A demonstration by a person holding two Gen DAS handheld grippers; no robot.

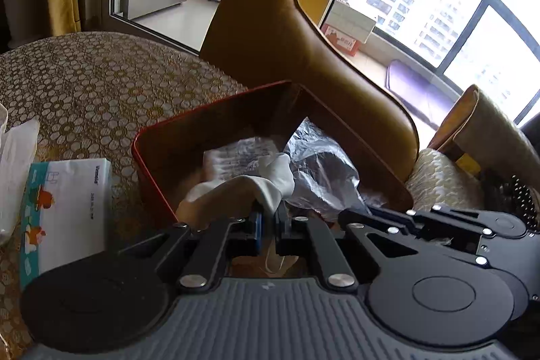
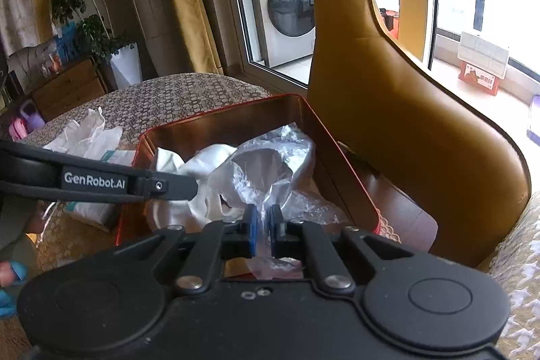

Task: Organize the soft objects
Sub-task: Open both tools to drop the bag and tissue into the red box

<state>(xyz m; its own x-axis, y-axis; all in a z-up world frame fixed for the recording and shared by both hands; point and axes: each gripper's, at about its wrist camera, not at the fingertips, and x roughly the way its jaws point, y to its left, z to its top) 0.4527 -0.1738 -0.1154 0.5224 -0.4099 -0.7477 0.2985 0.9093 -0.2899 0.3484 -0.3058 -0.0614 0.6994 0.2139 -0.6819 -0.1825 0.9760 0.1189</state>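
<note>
The left gripper is pinched tight on a white sock, whose toe end drapes forward over the near rim of the red tin box and lies inside it. The right gripper is likewise clamped almost closed, its blue pads squeezing a crumpled clear plastic bag that bulges up out of the same box toward its right wall. Both tools hang over the box's near edge, the right one close beside the left; in the right wrist view the left gripper's black finger crosses in from the left edge, just above white cloth piled in the box's left half. The box stands on a patterned tablecloth at the table's far right edge, its far corner against a tan leather chair. On the table to the left of the box lies a tissue pack, with loose white tissue beyond it. Behind, through a glass door, stands a washing machine.
</note>
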